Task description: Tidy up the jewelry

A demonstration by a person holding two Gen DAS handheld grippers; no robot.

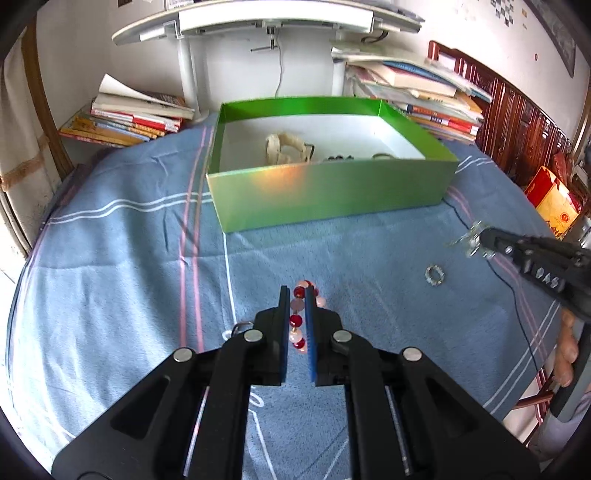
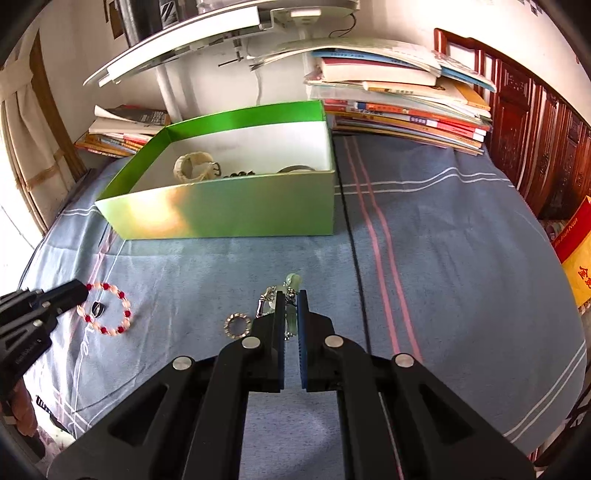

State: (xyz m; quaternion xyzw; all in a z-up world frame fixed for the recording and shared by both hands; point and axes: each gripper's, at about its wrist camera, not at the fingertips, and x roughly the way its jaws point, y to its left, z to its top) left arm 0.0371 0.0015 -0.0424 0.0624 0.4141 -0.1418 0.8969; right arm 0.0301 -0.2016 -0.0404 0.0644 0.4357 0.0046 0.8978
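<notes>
A green box (image 1: 325, 195) (image 2: 229, 210) stands on the blue cloth and holds a pale bracelet (image 1: 282, 147) (image 2: 194, 166) and a dark bead string (image 1: 338, 158). My left gripper (image 1: 296, 295) is shut on a red and pink bead bracelet (image 1: 297, 321) (image 2: 107, 312) that lies on the cloth. My right gripper (image 2: 291, 295) (image 1: 480, 236) is shut on a silver chain with pale green beads (image 2: 290, 291) (image 1: 467, 242). A small sparkly ring (image 1: 434, 275) (image 2: 236, 325) lies on the cloth between the grippers. A small dark ring (image 2: 98, 308) lies inside the bead bracelet.
Stacks of books (image 1: 125, 118) (image 1: 424, 96) (image 2: 402, 103) lie behind the box on both sides. A white stand (image 1: 266, 22) rises at the back. A red and yellow carton (image 1: 552, 201) and dark wooden furniture (image 2: 535, 140) are on the right.
</notes>
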